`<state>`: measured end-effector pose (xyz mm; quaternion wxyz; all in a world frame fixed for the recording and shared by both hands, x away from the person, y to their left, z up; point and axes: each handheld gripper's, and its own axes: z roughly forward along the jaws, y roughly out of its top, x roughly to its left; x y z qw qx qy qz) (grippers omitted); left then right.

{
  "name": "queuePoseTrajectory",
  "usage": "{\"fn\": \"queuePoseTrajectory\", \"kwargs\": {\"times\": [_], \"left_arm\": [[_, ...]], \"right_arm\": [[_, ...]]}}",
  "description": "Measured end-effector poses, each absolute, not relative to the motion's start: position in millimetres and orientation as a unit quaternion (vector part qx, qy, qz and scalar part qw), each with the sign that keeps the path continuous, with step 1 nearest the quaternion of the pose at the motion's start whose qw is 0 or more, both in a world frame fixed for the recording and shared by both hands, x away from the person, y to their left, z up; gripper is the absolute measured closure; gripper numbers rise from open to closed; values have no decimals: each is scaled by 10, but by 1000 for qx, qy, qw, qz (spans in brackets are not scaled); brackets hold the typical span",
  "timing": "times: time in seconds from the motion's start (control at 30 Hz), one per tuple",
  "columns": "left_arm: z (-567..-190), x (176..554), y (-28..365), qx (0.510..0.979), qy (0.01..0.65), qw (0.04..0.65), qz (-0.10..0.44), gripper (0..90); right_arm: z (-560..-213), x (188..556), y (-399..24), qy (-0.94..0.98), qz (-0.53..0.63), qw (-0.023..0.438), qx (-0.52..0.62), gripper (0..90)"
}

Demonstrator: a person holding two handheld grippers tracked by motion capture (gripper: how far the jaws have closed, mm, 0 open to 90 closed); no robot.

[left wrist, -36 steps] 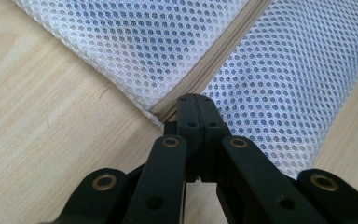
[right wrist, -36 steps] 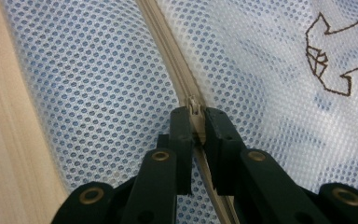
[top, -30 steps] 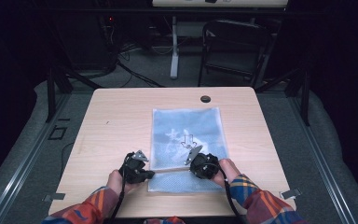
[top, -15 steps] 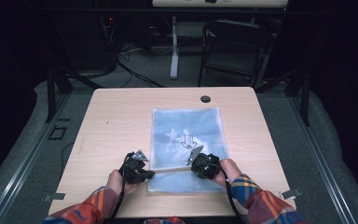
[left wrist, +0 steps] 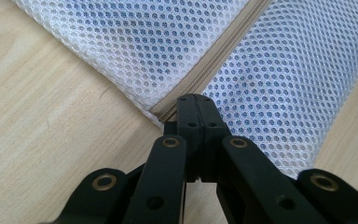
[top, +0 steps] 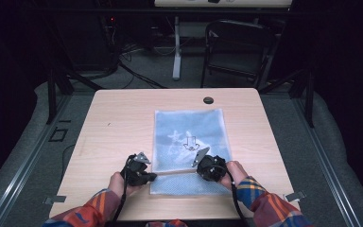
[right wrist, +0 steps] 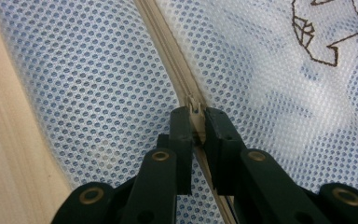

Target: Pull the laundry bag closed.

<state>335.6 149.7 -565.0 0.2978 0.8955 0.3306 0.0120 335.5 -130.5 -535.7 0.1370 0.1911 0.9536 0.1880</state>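
- Apparently mid-job: the mesh bag [top: 189, 142] lies flat on the tabletop [top: 118, 118].
- Left tongs [left wrist: 196, 100] are clamped on the zipper's [left wrist: 223, 51] end.
- Right tongs [right wrist: 196, 116] pinch the slider [right wrist: 195, 112]; most of the zipper is yet to be travelled.

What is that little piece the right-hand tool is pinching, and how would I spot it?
Start at the wooden table and find the white mesh bag lying flat on it. A beige zipper crosses the bag near the person's edge. The zipper pull, a small beige tab, sits on that strip, pinched between the jaws of the right gripper; nothing else stands up from the mesh.
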Motion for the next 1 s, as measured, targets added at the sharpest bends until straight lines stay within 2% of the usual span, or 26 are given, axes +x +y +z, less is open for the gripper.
{"fn": "queuePoseTrajectory", "kwargs": {"times": [1.0], "left_arm": [[-5649, 3359, 1501, 896, 330, 297, 12, 900]], "right_arm": [[-5344, 3348, -1448, 952, 179, 136, 206, 819]]}}
